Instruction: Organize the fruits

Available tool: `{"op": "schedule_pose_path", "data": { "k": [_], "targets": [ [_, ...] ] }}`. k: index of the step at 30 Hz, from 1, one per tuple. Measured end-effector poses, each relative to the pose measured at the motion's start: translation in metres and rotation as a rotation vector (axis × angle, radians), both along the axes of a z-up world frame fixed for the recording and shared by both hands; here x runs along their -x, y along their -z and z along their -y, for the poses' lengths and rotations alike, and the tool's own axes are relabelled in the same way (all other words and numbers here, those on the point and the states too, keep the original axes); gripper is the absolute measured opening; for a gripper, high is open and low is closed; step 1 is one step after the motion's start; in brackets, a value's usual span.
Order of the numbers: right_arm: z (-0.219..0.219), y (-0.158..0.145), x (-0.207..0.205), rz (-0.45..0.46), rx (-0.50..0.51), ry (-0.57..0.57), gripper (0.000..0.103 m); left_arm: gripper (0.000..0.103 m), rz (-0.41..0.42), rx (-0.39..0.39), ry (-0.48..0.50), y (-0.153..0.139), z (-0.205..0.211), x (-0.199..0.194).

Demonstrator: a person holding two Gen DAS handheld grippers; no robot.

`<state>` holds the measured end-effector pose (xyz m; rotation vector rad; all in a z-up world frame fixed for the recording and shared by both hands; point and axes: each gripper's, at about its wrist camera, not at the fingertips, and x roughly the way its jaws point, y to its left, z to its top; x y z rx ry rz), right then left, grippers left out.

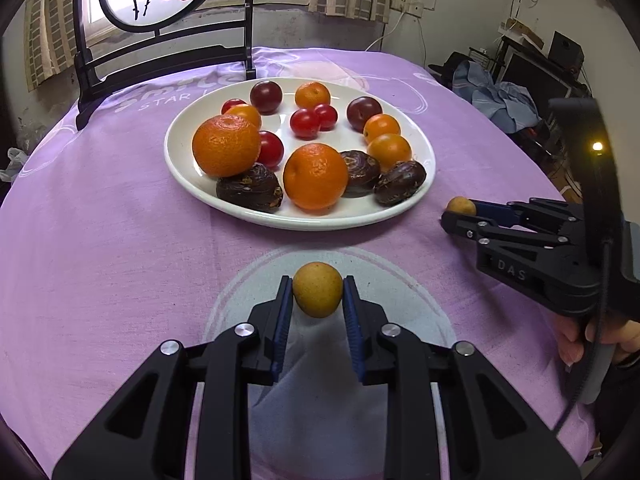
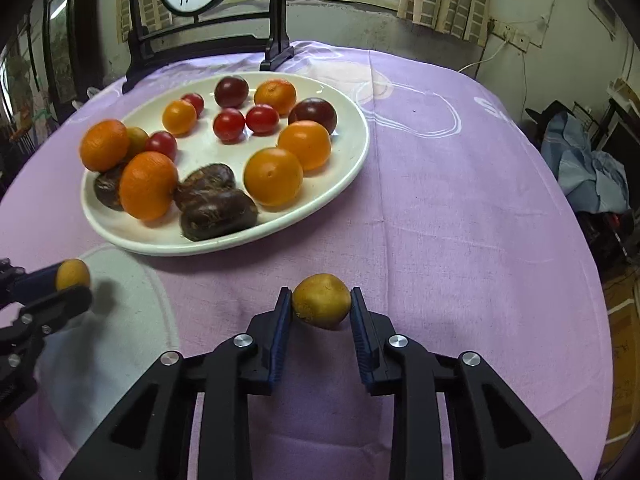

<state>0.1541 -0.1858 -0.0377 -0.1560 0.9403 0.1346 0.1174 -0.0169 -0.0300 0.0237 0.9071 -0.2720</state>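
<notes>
Gripping a small round yellow-brown fruit, the left tool is closed on it; the right tool pinches another. White oval plate at twelve o'clock looks nearly full; these two remain.

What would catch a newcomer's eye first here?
The white plate at the middle of the purple tablecloth, heaped with oranges, red cherry tomatoes, dark plums and wrinkled brown passion fruits. Next, the two tools short of the plate: the left tool pinches a small yellow-brown fruit, and the right tool pinches another just like it.
</notes>
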Motion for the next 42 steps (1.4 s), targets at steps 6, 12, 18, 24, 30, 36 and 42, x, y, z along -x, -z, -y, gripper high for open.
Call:
{"op": "schedule_pose_path", "data": {
  "k": [6, 12, 18, 24, 30, 36, 42],
  "targets": [
    [-0.007, -0.030, 0.018, 0.077, -0.090, -0.050, 0.030, 0.025, 0.036, -0.006, -0.026, -0.021, -0.002, -0.001],
    [-0.027, -0.059, 0.008, 0.160, -0.130, -0.099, 0.029, 0.024, 0.094, -0.024, -0.108, -0.056, -0.011, -0.037],
    [-0.046, -0.062, -0.025, 0.153, -0.146, -0.110, 0.029, 0.024, 0.070, -0.035, -0.178, -0.060, -0.016, -0.085],
    [-0.055, -0.050, -0.047, 0.128, -0.133, -0.102, 0.030, 0.024, 0.077, -0.053, -0.202, -0.055, -0.013, -0.100],
    [-0.054, -0.038, -0.062, 0.104, -0.135, -0.074, 0.030, 0.025, 0.059, -0.043, -0.212, -0.050, -0.005, -0.122],
    [-0.047, -0.040, -0.055, 0.125, -0.146, -0.065, 0.057, 0.065, 0.080, 0.010, -0.258, -0.056, -0.005, -0.122],
    [-0.032, -0.048, -0.034, 0.136, -0.157, -0.057, 0.057, 0.067, 0.079, -0.011, -0.256, -0.062, -0.005, -0.101]
  ]
}}
